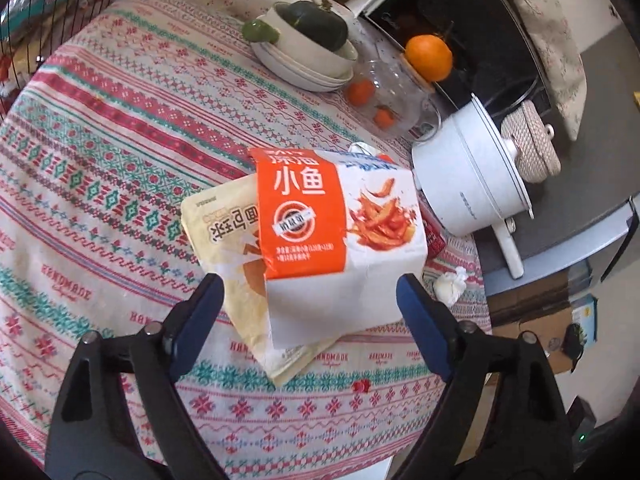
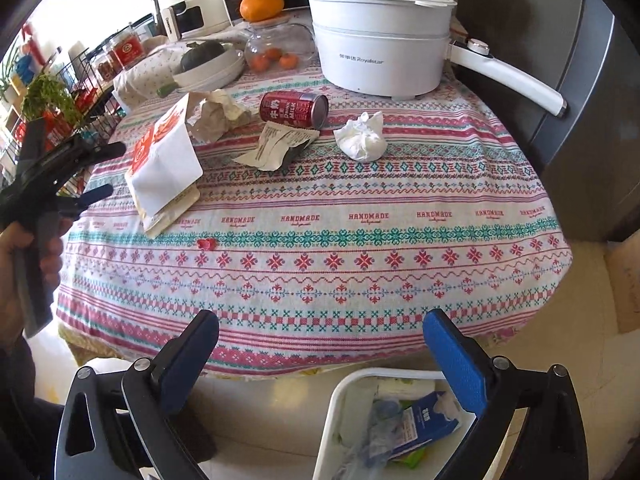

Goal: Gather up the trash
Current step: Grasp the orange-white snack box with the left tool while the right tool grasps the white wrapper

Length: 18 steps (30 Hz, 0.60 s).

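The left gripper point(image 1: 308, 296) stands wide open with nothing between its blue pads point(image 1: 200, 312); both fingers hang just short of the near edge of the orange-and-white snack bag point(image 1: 340, 240), which lies at twelve o'clock from the claw on the patterned tablecloth point(image 1: 100, 184). That bag rests on top of a cream packet point(image 1: 224, 240), whose corner pokes out toward seven o'clock. At three o'clock from the claw sits a crumpled white tissue point(image 1: 450, 284), apart from the bags. Further out at one o'clock stands the white electric pot point(image 1: 464, 184), with a glass jar point(image 1: 384, 92) of small oranges and a large orange point(image 1: 428, 57) on its lid at twelve, and stacked bowls point(image 1: 308, 56) holding a dark squash beyond.

The right gripper point(image 2: 320, 352) is likewise spread wide and empty — it hovers off the table's near edge, above a white bin point(image 2: 340, 420) at five o'clock that already holds wrappers and a blue carton. On the table at twelve o'clock lie a red milk can point(image 2: 294, 110) on its side, a torn wrapper point(image 2: 276, 148) just in front of it, and the tissue point(image 2: 362, 142) beside them. A crumpled brown paper point(image 2: 216, 114) sits at eleven o'clock, next to the snack bag point(image 2: 164, 160). The left gripper point(image 2: 102, 172) shows at ten o'clock, gaping.
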Each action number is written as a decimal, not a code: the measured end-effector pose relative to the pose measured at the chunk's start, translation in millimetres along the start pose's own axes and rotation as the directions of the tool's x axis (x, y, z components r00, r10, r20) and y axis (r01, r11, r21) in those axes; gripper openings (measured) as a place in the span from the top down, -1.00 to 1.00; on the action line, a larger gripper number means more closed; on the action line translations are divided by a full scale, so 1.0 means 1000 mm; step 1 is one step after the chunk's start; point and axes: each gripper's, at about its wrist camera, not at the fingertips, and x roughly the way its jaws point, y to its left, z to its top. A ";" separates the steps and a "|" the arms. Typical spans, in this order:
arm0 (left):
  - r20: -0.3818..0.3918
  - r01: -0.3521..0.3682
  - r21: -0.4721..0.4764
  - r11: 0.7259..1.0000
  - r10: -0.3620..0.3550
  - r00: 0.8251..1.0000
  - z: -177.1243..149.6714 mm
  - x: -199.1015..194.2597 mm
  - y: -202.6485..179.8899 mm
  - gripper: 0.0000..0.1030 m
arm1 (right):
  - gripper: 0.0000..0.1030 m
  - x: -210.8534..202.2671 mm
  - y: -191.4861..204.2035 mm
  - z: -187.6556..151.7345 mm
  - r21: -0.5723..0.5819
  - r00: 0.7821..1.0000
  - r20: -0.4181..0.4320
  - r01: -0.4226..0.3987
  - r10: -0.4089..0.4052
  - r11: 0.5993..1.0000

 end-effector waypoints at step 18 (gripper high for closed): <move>-0.025 0.273 -0.219 0.937 -0.285 0.958 0.000 0.035 0.038 0.63 | -1.00 0.021 -0.023 0.006 0.031 1.000 -0.017 0.012 -0.012 0.999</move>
